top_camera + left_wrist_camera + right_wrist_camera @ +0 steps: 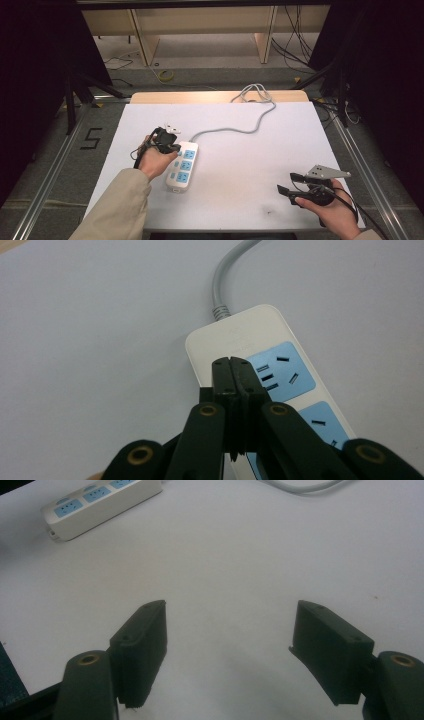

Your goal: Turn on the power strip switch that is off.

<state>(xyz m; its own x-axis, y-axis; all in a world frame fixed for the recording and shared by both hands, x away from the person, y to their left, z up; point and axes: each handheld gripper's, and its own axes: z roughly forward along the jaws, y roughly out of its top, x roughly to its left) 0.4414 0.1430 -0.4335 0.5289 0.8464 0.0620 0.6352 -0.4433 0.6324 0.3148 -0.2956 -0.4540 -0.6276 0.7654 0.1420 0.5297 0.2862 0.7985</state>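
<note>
**Closed left gripper poised over the end of a power strip**

In the left gripper view, the two black jaws of the left gripper (231,362) are pressed flat together with nothing between them. Their joined tip sits over the white end of the power strip (260,335), just beside the first blue socket panel (282,372) and near where the grey cord (225,282) enters. Whether the tip touches the plastic or hovers just above it cannot be told.

In the high view, the power strip (182,167) lies left of centre on the white table (240,150), its cord curling away to the far edge. The left gripper (167,140) is held over the strip's far end by the person's left hand (155,162).

The right gripper (289,184) rests well apart, near the front right corner, its jaws spread wide and empty; in the right gripper view only bare table lies between them.

The step appears to be pressing something at the strip's cord end, perhaps a switch. Done well, the closed tip would come straight down, gently, without sliding onto the socket slots, while the right gripper could steady the strip should it skid.

Any switch is hidden under the jaws. The strip's near end is cut off in the left gripper view, and markings on the plastic are too faint to read.
</note>
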